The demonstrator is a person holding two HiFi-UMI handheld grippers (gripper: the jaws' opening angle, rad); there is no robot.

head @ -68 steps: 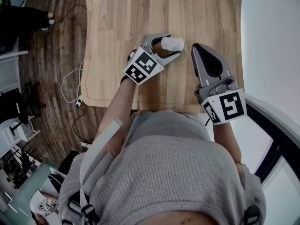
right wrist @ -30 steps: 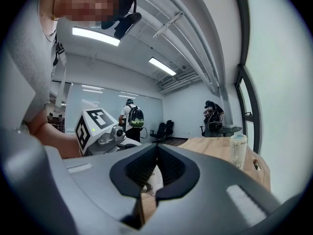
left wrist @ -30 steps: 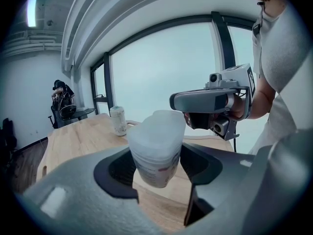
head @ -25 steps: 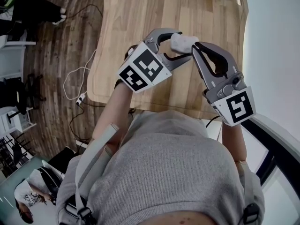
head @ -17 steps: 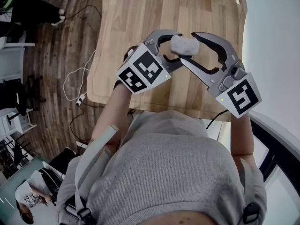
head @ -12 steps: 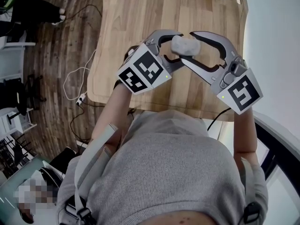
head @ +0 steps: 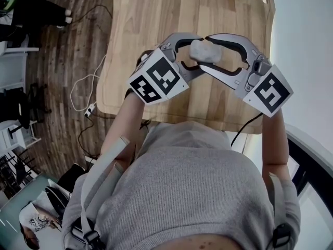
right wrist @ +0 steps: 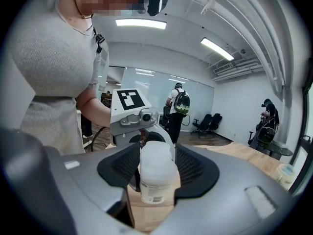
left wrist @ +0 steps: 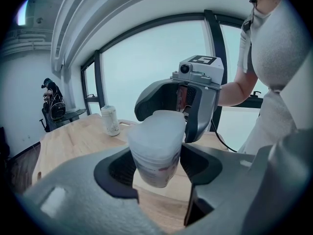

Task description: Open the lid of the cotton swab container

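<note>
1. The cotton swab container (head: 206, 50) is held up above the worktop (head: 156, 14), toward its near edge.
2. The left tool (left wrist: 157, 164) clamps its body.
3. The right tool (right wrist: 157, 173) has just been opening; its jaws flank the container's top without touching.

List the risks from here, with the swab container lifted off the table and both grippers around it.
1. Only the left gripper clamps the cotton swab container, which hangs above the table. A pull on the lid may tug it free and drop it.
2. The right gripper has just opened its jaws. They stand around the container's top without pressing. Closing off-centre could slip off the lid or tilt the container.
</note>
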